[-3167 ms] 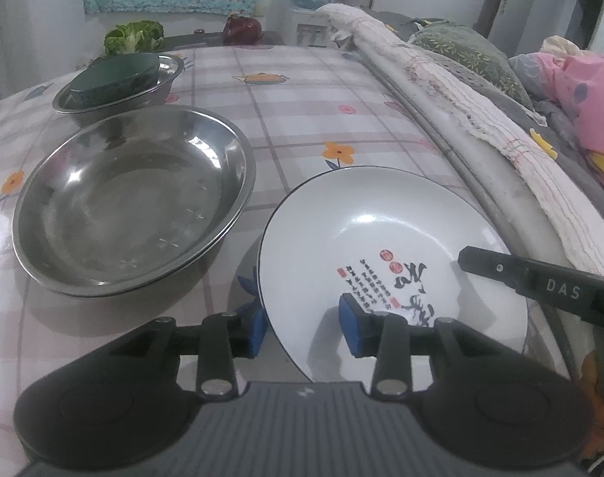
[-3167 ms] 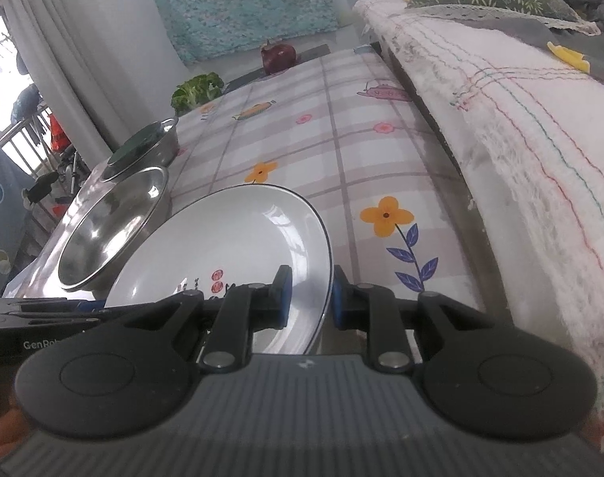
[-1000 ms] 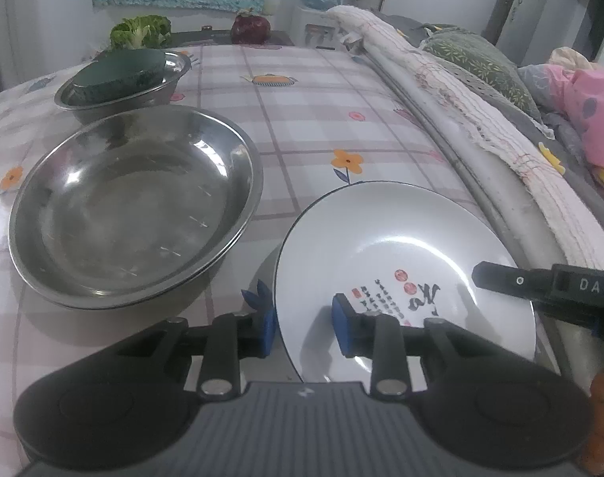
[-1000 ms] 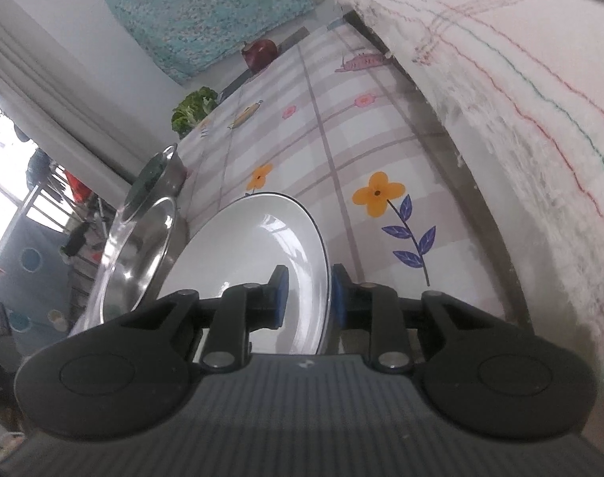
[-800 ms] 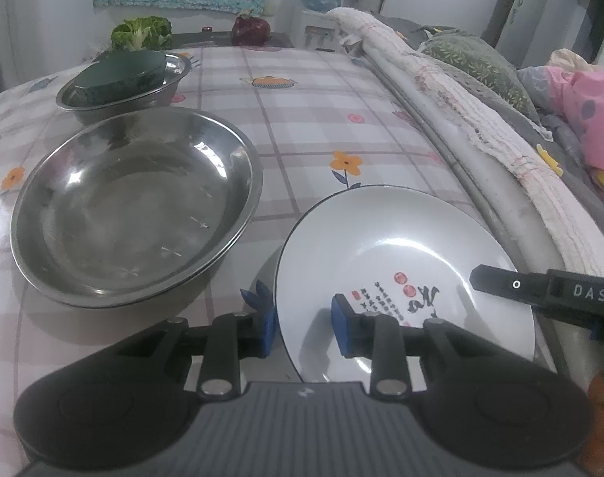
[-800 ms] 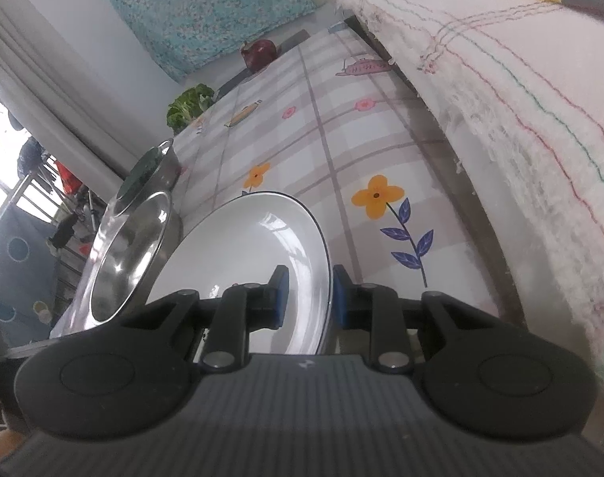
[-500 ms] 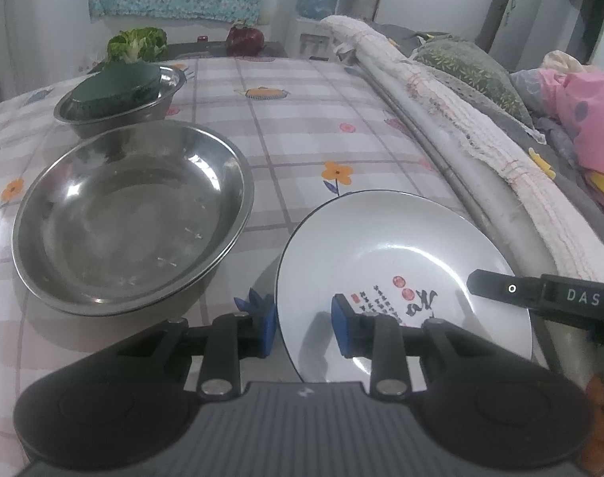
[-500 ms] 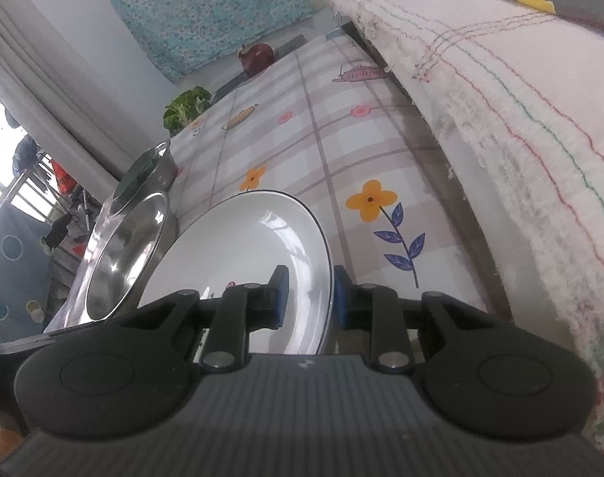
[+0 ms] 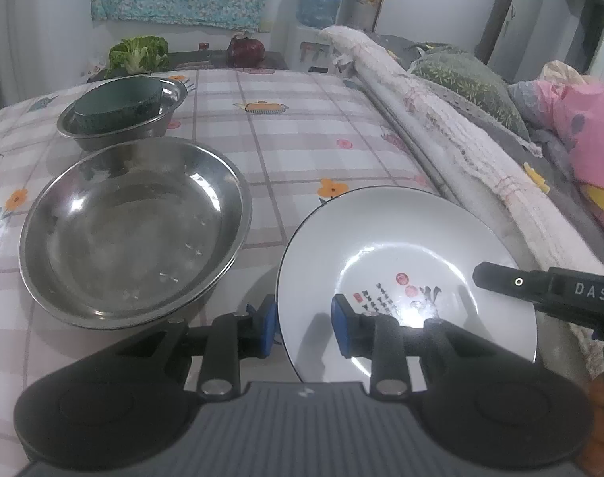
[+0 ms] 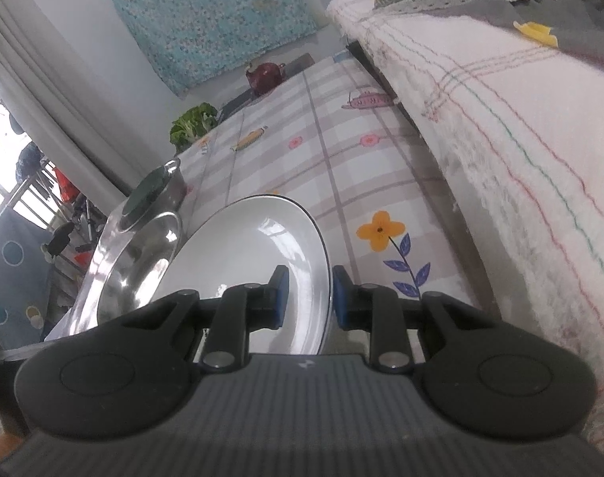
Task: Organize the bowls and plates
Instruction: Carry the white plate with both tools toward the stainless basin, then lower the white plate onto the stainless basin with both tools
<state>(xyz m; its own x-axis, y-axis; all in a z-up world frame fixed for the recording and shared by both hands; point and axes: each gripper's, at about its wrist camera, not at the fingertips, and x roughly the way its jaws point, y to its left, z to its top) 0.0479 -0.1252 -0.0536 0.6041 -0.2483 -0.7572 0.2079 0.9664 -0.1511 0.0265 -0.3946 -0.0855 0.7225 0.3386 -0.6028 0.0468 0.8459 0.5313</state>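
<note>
Both the left gripper [image 9: 304,328] and the right gripper [image 10: 308,298] have their jaws pinching opposite rims of the white plate [image 9: 397,254], holding it just above the checked desk [image 9: 302,135] beside the large steel bowl [image 9: 135,230].

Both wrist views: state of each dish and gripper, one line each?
Plate: gripped at opposite rims, tilted, near edge raised.
Large steel bowl: upright on table, empty.
Small steel bowl: upright, holds a green dish.
Left gripper: shut on plate.
Right gripper: shut on plate.
</note>
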